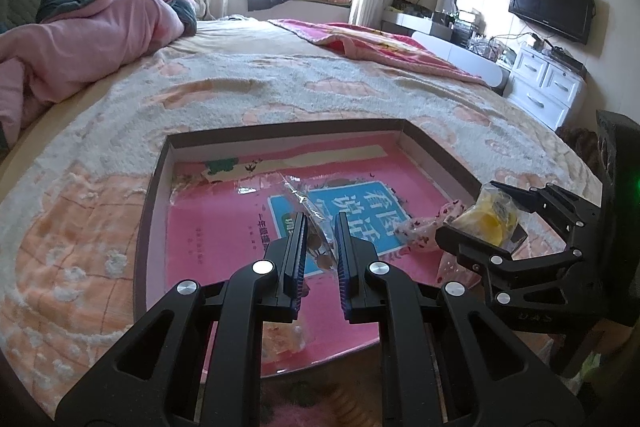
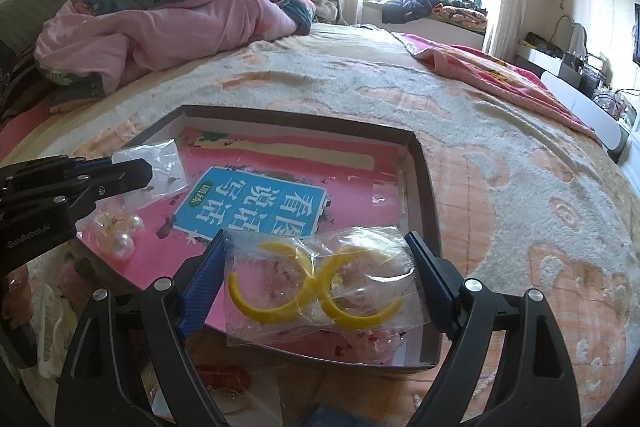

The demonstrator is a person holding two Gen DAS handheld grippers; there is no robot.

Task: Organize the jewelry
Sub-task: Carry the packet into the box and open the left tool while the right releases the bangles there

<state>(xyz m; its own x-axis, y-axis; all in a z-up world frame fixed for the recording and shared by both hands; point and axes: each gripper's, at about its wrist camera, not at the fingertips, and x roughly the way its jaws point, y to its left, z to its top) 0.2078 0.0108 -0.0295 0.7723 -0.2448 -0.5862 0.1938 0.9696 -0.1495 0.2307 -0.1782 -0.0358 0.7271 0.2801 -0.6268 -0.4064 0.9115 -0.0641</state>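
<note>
A shallow cardboard box [image 1: 154,195] [image 2: 424,179] lined with a pink book lies on the bed. My left gripper [image 1: 322,247] is shut on a clear bag of small earrings [image 1: 316,223]; the same bag shows at its tips in the right wrist view [image 2: 160,167]. My right gripper [image 2: 320,275] is shut on a clear bag with yellow hoop earrings [image 2: 316,291] over the box's near right part; it also shows in the left wrist view [image 1: 490,219]. A bag of pearl earrings [image 2: 120,231] lies in the box's left part. A pink patterned piece [image 1: 424,225] lies by the right gripper.
The fuzzy peach and white blanket [image 1: 280,87] surrounds the box. A pink quilt [image 1: 80,39] is piled at the far left. A red blanket [image 1: 380,47] lies at the far right. More bagged items [image 2: 224,379] lie before the box's near edge.
</note>
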